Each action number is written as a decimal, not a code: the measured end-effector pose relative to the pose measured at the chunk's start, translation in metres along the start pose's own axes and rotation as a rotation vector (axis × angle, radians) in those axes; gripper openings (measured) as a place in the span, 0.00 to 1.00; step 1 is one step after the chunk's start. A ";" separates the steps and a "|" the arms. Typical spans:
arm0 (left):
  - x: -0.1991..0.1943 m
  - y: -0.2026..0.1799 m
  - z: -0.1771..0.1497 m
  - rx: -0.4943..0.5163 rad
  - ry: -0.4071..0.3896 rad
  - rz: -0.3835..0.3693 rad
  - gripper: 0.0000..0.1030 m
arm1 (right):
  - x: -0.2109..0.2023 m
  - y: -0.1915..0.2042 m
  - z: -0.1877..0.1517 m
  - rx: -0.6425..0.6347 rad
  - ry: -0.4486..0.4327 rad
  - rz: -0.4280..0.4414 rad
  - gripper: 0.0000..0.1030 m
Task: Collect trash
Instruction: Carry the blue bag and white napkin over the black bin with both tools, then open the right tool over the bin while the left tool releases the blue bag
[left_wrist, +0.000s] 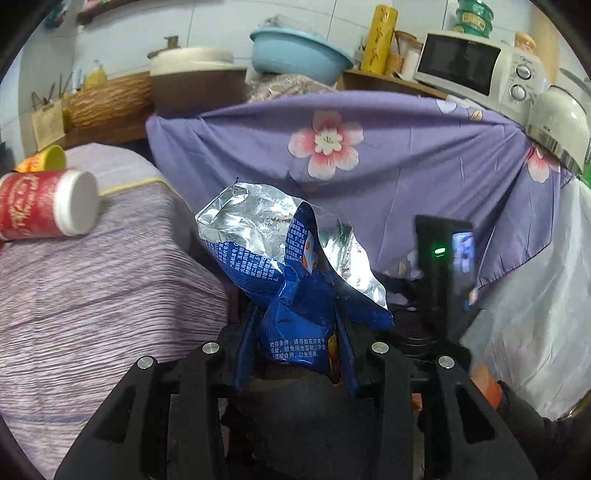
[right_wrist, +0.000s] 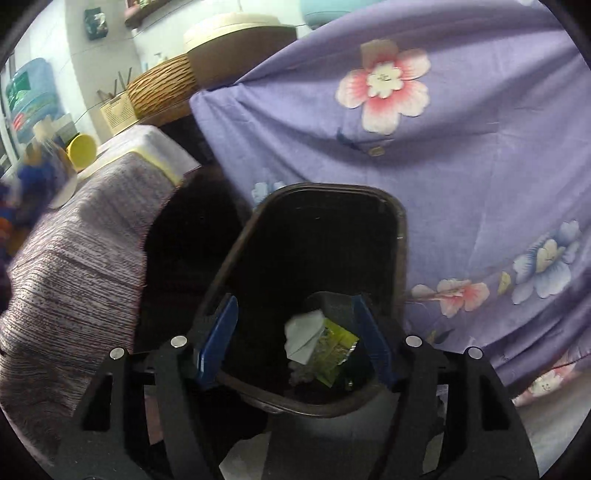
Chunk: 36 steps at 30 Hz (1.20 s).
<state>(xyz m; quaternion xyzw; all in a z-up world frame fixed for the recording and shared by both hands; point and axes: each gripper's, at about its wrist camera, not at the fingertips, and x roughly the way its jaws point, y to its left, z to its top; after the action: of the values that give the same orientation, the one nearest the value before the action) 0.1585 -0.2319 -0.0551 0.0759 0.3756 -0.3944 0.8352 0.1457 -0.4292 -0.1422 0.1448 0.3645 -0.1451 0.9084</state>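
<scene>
My left gripper (left_wrist: 295, 332) is shut on a crumpled blue snack bag (left_wrist: 280, 251) whose silver inside faces up. It hangs beside the striped cloth table (left_wrist: 92, 295). A red paper cup (left_wrist: 44, 206) lies on its side on that table, with a yellow cup (left_wrist: 48, 158) behind it. My right gripper (right_wrist: 295, 306) is open over a dark trash bin (right_wrist: 400, 236), with nothing between its blue fingers (right_wrist: 218, 339). Inside the bin lie a white tissue (right_wrist: 303, 336) and a green wrapper (right_wrist: 334, 347). The right gripper's body (left_wrist: 443, 266) shows at the right of the left wrist view.
A purple floral cloth (right_wrist: 461, 166) hangs behind the bin. A microwave (left_wrist: 472, 70), a rice cooker (left_wrist: 557, 125), a blue basin (left_wrist: 299, 51) and a wicker basket (left_wrist: 110, 99) stand on the counter behind. A white scrap (right_wrist: 243, 458) lies on the floor below the bin.
</scene>
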 end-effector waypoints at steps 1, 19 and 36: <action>0.006 -0.001 0.001 0.002 0.009 0.000 0.38 | -0.003 -0.004 0.001 0.003 -0.006 -0.013 0.64; 0.126 -0.033 0.008 0.046 0.162 -0.010 0.40 | -0.047 -0.086 -0.001 0.138 -0.062 -0.166 0.71; 0.103 -0.038 -0.001 0.047 0.115 -0.007 0.88 | -0.051 -0.087 0.002 0.145 -0.066 -0.170 0.73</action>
<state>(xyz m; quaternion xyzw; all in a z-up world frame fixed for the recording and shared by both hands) 0.1729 -0.3190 -0.1199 0.1167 0.4139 -0.4008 0.8090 0.0796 -0.5017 -0.1183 0.1741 0.3340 -0.2521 0.8914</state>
